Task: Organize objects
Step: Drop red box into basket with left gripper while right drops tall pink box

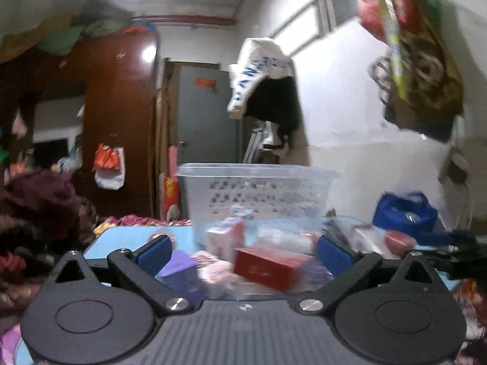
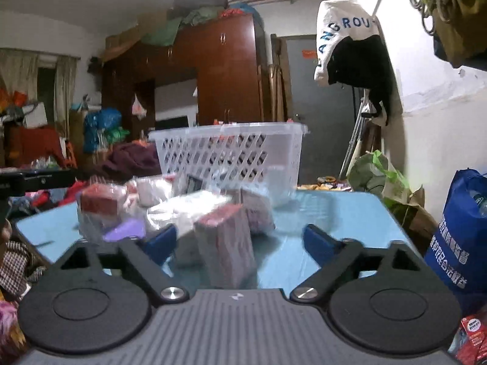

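A white lattice basket (image 1: 258, 188) (image 2: 231, 155) stands at the far side of a light blue table (image 1: 121, 237) (image 2: 334, 213). In front of it lies a blurred heap of small packages, some in clear plastic. My left gripper (image 1: 243, 255) is open wide just above the table, with a red box (image 1: 268, 269) lying between its blue pads (image 1: 155, 254) and untouched by them. A purple item (image 1: 179, 266) (image 2: 124, 228) lies beside it. My right gripper (image 2: 240, 240) is open around an upright red-and-white box (image 2: 226, 243), with gaps on both sides.
A blue shopping bag (image 1: 404, 210) (image 2: 456, 243) stands at the table's right side, with a red carton (image 2: 470, 334) below it. Heaped bedding (image 1: 39, 200) lies left of the table. A brown wardrobe (image 2: 225, 70) and a grey door (image 1: 204, 115) stand behind.
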`<act>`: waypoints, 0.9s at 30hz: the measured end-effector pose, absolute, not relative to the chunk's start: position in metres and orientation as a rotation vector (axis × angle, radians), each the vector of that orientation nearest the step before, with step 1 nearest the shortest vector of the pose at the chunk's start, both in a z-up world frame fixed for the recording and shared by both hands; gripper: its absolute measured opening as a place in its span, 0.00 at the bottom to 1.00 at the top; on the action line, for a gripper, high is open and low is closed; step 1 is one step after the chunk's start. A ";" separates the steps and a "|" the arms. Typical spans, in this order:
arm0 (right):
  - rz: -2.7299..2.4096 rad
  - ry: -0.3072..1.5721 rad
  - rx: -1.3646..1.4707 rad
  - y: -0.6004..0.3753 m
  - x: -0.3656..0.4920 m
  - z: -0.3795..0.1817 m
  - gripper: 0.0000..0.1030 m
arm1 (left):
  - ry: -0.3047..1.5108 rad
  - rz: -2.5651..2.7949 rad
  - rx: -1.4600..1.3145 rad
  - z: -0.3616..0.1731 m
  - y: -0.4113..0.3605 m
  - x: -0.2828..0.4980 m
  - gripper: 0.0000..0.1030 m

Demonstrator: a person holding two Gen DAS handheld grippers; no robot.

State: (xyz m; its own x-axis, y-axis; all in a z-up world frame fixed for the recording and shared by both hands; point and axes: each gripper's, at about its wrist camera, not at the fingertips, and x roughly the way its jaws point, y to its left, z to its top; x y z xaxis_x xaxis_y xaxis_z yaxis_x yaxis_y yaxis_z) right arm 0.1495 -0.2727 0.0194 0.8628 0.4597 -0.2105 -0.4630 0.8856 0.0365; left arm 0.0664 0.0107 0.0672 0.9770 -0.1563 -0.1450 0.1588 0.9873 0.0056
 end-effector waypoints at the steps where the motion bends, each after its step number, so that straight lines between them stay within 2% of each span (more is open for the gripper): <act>1: 0.494 0.224 -0.010 -0.272 0.152 0.019 0.80 | 0.147 -0.171 0.028 0.066 0.005 0.069 1.00; 7: 0.487 0.242 -0.011 -0.267 0.151 0.008 0.70 | 0.195 -0.189 0.057 0.045 0.004 0.097 1.00; 9: 0.493 0.252 -0.011 -0.268 0.151 0.004 0.64 | 0.210 -0.209 0.038 0.041 0.009 0.102 0.98; 11: 0.491 0.263 -0.011 -0.267 0.151 0.001 0.57 | 0.219 -0.226 0.034 0.037 0.010 0.103 0.94; 13: 0.486 0.267 -0.025 -0.265 0.151 0.000 0.53 | 0.217 -0.228 0.042 0.035 0.011 0.100 0.82; 15: 0.485 0.271 -0.035 -0.262 0.149 -0.003 0.39 | 0.217 -0.224 0.028 0.033 0.014 0.095 0.73; 18: 0.474 0.260 -0.054 -0.263 0.146 -0.001 0.36 | 0.190 -0.220 -0.003 0.034 0.019 0.089 0.72; 27: 0.449 0.233 -0.037 -0.275 0.142 0.006 0.34 | 0.148 -0.204 -0.035 0.038 0.027 0.075 0.69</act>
